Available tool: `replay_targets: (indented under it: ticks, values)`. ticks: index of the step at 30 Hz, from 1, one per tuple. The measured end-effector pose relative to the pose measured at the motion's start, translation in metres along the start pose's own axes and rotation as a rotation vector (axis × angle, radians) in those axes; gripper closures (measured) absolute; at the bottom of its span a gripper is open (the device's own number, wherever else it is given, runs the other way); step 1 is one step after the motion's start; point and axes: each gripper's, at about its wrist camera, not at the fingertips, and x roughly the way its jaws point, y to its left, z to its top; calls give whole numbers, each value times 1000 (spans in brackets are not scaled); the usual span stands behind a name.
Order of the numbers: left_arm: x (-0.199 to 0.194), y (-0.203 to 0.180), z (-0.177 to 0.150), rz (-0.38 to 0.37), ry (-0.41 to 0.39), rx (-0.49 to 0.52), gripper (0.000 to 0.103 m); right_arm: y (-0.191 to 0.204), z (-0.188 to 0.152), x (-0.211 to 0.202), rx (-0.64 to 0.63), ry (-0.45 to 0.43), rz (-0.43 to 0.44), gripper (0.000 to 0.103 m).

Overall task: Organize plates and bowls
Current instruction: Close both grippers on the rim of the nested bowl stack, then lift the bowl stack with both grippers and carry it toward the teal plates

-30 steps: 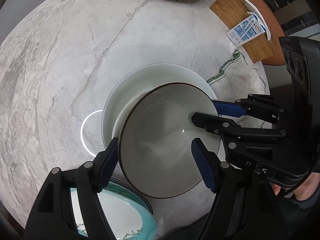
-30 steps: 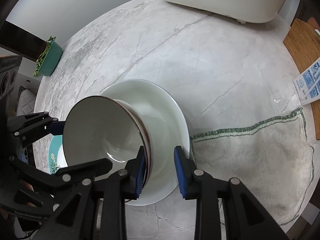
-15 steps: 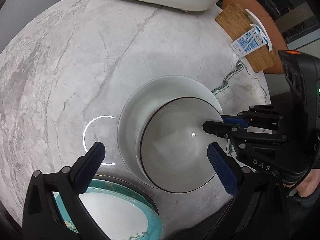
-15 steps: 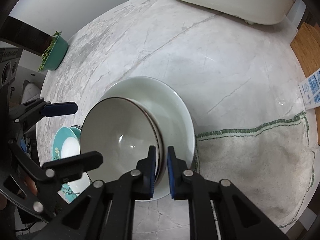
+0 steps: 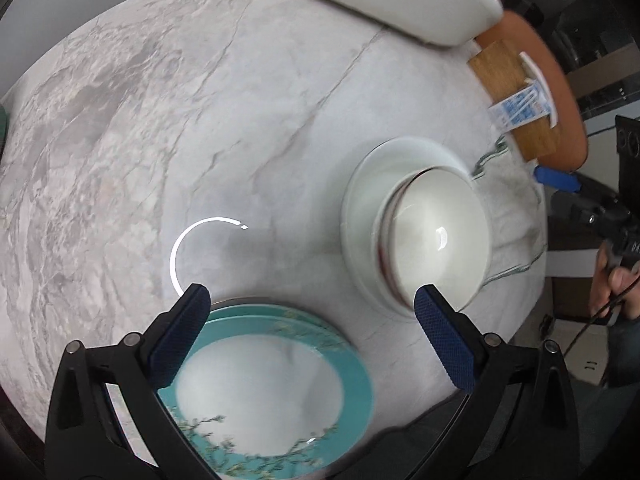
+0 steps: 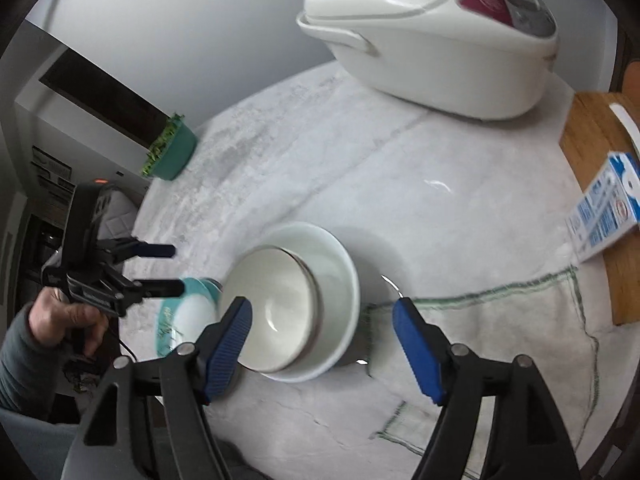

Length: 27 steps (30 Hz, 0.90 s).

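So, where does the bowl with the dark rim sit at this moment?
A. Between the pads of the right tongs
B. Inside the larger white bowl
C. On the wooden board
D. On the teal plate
B: the dark-rimmed bowl is nested, tilted, inside the larger white bowl, while the right tongs and the left tongs are both open and hold nothing; the teal plate lies apart beside the bowls.
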Motion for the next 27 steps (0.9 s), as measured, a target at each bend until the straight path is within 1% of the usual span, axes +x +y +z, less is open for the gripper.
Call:
replay_targets:
  ticks: [2,3,7,10,11,13,16,19,21,24,27]
  values:
    - [10,1,-6,26,25,7,0,-6,-6,6,0,27,-7,40]
    - [15,1,-8,27,33,14,0,-9,-11,12,3,44,-8,42]
    - [35,-7,-13,0,52,41,1,-24,-18,25,60,63,16,54]
    - [43,-9,-14,-8,57,52,4,-26,-23,32,67,74,16,55]
    - [44,-8,-13,-12,58,51,9,-26,-24,34,67,80,17,56]
    - [47,-5,-11,-34,57,36,14,-29,-25,37,69,85,23,56]
    - [49,5,-9,-62,54,24,14,-30,-26,44,79,94,27,56]
    - [50,9,-5,-68,58,19,14,-31,-27,50,84,98,33,56]
    - [54,17,-1,-40,68,-1,20,-31,-27,53,86,103,30,56]
    - [56,24,4,-81,56,-44,21,-31,-25,57,93,107,32,57]
    - [60,25,4,-81,67,-45,22,-32,-24,58,96,109,32,57]
